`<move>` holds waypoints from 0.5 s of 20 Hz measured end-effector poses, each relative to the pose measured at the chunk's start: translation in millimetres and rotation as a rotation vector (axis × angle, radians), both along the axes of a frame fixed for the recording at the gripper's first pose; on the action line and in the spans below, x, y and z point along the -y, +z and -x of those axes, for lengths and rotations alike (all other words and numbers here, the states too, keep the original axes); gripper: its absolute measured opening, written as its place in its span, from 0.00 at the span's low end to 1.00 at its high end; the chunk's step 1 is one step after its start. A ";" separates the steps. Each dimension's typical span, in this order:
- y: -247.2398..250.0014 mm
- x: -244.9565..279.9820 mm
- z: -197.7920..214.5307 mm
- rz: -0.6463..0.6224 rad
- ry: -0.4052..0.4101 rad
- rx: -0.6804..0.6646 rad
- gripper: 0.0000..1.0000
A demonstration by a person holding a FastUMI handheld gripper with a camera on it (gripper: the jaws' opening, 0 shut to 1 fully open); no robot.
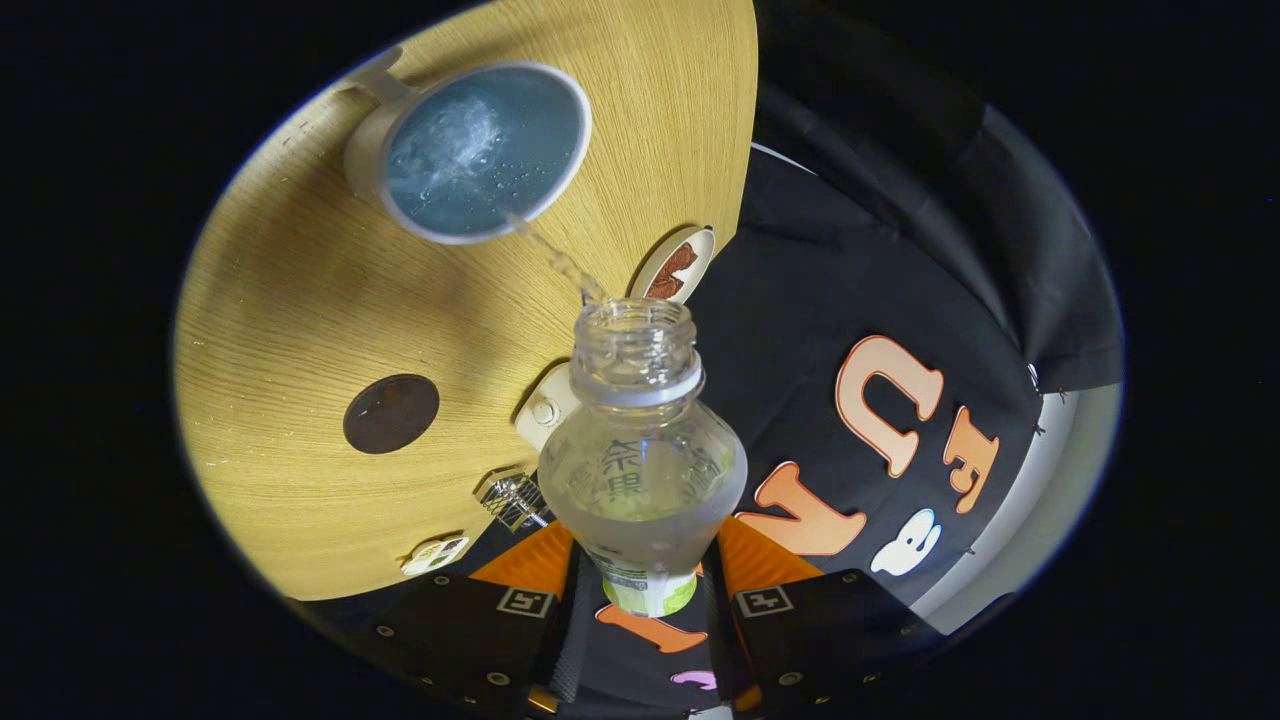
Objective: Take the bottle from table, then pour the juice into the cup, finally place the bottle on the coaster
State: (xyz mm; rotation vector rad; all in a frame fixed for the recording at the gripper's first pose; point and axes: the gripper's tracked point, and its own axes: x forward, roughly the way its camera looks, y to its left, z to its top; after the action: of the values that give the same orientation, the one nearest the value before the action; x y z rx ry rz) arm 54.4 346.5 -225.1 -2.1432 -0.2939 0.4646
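My gripper (645, 570) is shut on a clear plastic bottle (640, 450), both orange fingers pressing its lower body. The bottle has no cap and is tipped forward, its open mouth (636, 335) pointing toward the cup. A thin clear stream (555, 255) runs from the mouth into the white cup (480, 150), which stands on the wooden table (300, 300) beyond the fingers and holds bubbling liquid. A round dark brown coaster (391, 413) lies flat on the table, nearer to me than the cup and left of the bottle.
A small round disc with a brown mark (675, 268) lies at the table's edge just beyond the bottle mouth. A white fitting (545, 408), a metal clip (512, 497) and a small sticker (436, 553) sit along the near table edge. Black cloth wall lies beyond the edge.
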 end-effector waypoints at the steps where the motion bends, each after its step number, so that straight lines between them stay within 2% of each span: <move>1: 0.4 -0.6 0.0 0.003 0.002 0.000 0.51; 10: 7.5 -4.1 5.3 0.021 0.017 0.012 0.51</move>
State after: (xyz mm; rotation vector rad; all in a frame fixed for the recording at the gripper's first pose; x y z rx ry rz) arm 49.1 350.6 -217.6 -2.1660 -0.3151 0.4665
